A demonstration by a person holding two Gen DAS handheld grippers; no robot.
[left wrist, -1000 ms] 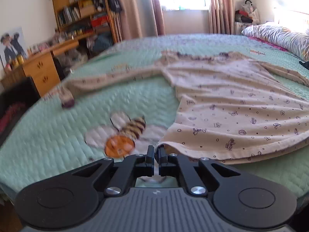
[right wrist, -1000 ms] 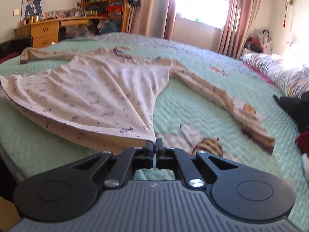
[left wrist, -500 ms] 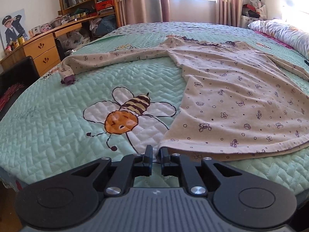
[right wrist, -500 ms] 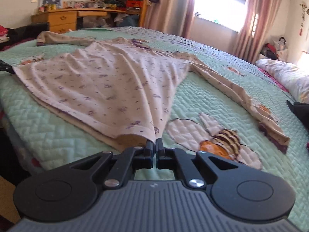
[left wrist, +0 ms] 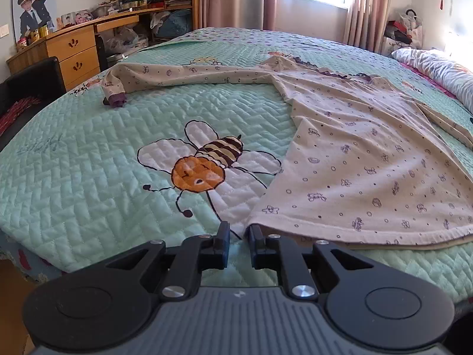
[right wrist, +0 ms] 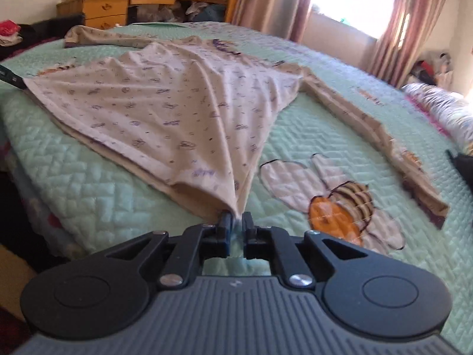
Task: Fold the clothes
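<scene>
Beige shirt (left wrist: 369, 159) lies spread flat on the green bed (left wrist: 88, 177). Left gripper (left wrist: 239, 230) and right gripper (right wrist: 235, 219) are opening, letting its bottom corners go. Next, I think: grab a sleeve at 11 o'clock.

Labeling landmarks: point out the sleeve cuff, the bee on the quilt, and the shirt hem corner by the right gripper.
sleeve cuff (left wrist: 116, 100), left wrist view, purple band.
bee (left wrist: 204, 165), left wrist view, orange head.
shirt hem corner (right wrist: 227, 201), right wrist view, bunched tip.

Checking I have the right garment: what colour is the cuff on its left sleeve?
Dark purple cuff on the beige printed garment, clearest in the left wrist view.
</scene>
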